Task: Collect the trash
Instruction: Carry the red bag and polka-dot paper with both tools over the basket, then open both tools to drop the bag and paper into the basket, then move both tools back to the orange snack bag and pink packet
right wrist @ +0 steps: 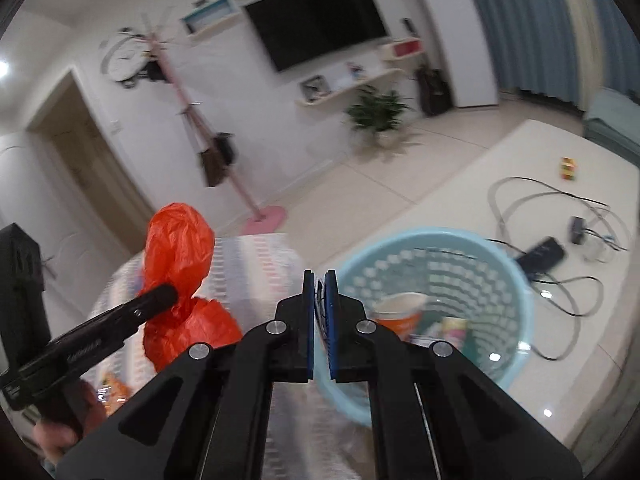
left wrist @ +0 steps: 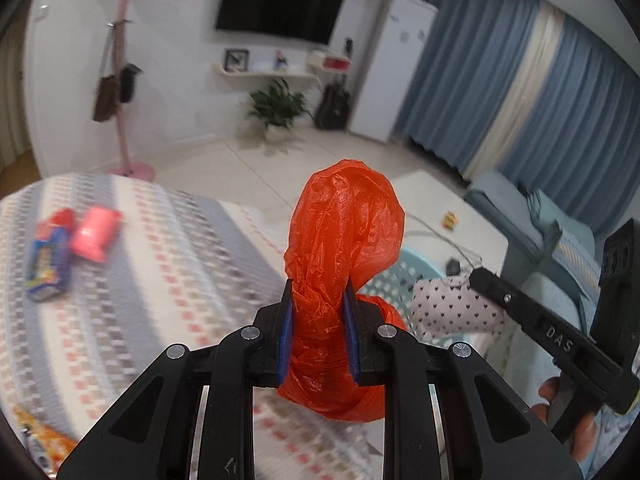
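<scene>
At the centre of the frame the left gripper [left wrist: 318, 312] pinches a crumpled orange plastic bag [left wrist: 344, 236] between its 2 blue pads [left wrist: 285, 332], the bag bulging above and below them. At lower right the right gripper [left wrist: 478, 278] holds a white pouch with black hearts [left wrist: 452, 308] over a pale blue basket [left wrist: 394, 276]. On the striped cloth [left wrist: 140, 280] at left lie a pink packet [left wrist: 96, 232] and a blue wrapper [left wrist: 48, 264], both blurred
</scene>
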`<action>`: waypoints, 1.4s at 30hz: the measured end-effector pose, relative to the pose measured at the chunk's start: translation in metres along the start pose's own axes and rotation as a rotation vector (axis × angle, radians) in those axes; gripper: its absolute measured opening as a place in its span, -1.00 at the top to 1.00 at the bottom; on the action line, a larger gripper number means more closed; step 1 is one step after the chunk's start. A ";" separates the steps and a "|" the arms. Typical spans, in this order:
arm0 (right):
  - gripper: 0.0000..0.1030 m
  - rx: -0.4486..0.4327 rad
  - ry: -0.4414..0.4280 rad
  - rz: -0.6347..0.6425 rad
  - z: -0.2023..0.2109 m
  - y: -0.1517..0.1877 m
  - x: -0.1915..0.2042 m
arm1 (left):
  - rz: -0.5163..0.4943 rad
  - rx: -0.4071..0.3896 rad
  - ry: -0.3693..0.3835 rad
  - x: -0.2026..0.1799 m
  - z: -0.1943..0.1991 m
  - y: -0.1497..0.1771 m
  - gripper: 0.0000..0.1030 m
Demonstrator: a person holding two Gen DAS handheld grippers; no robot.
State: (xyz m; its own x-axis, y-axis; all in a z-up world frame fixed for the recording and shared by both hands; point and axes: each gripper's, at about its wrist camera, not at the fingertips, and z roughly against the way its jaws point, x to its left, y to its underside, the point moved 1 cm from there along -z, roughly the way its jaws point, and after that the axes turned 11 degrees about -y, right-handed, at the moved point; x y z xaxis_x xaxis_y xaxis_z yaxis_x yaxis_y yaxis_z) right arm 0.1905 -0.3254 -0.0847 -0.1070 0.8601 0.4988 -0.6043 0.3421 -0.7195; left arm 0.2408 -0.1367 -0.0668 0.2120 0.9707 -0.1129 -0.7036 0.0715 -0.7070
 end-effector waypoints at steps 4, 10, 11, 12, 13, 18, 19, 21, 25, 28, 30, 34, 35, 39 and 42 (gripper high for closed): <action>0.93 0.027 0.064 -0.046 -0.008 0.000 -0.024 | -0.025 0.065 0.043 -0.022 -0.032 0.005 0.58; 0.93 0.085 0.145 -0.119 -0.026 0.002 -0.055 | -0.051 0.096 0.077 -0.043 -0.057 0.014 0.20; 0.92 0.090 0.151 -0.123 -0.028 0.003 -0.059 | -0.044 0.098 0.084 -0.043 -0.059 0.014 0.00; 0.91 0.098 0.157 -0.130 -0.029 0.004 -0.062 | -0.034 0.109 0.102 -0.043 -0.063 0.015 -0.17; 0.80 0.111 0.161 -0.141 -0.031 0.005 -0.066 | -0.022 0.129 0.126 -0.043 -0.067 0.017 -0.22; 0.01 0.121 0.192 -0.164 -0.028 0.011 -0.073 | 0.024 0.179 0.174 -0.032 -0.071 0.025 -0.23; 0.01 0.115 0.204 -0.153 -0.026 0.011 -0.072 | 0.028 0.180 0.181 -0.031 -0.069 0.025 -0.24; 0.01 0.113 0.207 -0.138 -0.023 0.010 -0.068 | 0.035 0.176 0.199 -0.027 -0.062 0.026 -0.26; -0.02 0.097 0.205 -0.112 -0.015 0.007 -0.054 | 0.025 0.145 0.210 -0.021 -0.043 0.024 -0.26; -0.20 0.100 0.191 -0.111 -0.013 0.007 -0.044 | 0.040 0.117 0.217 -0.017 -0.020 0.022 -0.26; -0.21 0.115 0.140 -0.134 -0.012 0.007 -0.038 | 0.048 0.094 0.214 -0.012 -0.005 0.023 -0.26; -0.21 0.111 0.093 -0.086 -0.009 0.007 -0.009 | 0.058 0.030 0.206 0.006 0.031 0.029 -0.26; -0.21 0.108 0.083 -0.072 -0.008 0.008 -0.002 | 0.068 0.006 0.201 0.014 0.044 0.033 -0.26; -0.21 0.098 0.036 -0.008 -0.007 0.011 0.034 | 0.102 -0.041 0.150 0.043 0.076 0.041 -0.27; -0.21 0.091 0.001 0.051 -0.007 0.015 0.063 | 0.146 -0.064 0.112 0.065 0.100 0.052 -0.37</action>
State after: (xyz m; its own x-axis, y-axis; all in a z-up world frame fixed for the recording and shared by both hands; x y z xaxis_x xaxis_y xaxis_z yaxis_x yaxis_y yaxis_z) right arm 0.1804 -0.2630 -0.0677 -0.1382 0.8760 0.4621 -0.6675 0.2623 -0.6969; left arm 0.1501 -0.0472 -0.0415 0.1875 0.9378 -0.2922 -0.6889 -0.0865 -0.7196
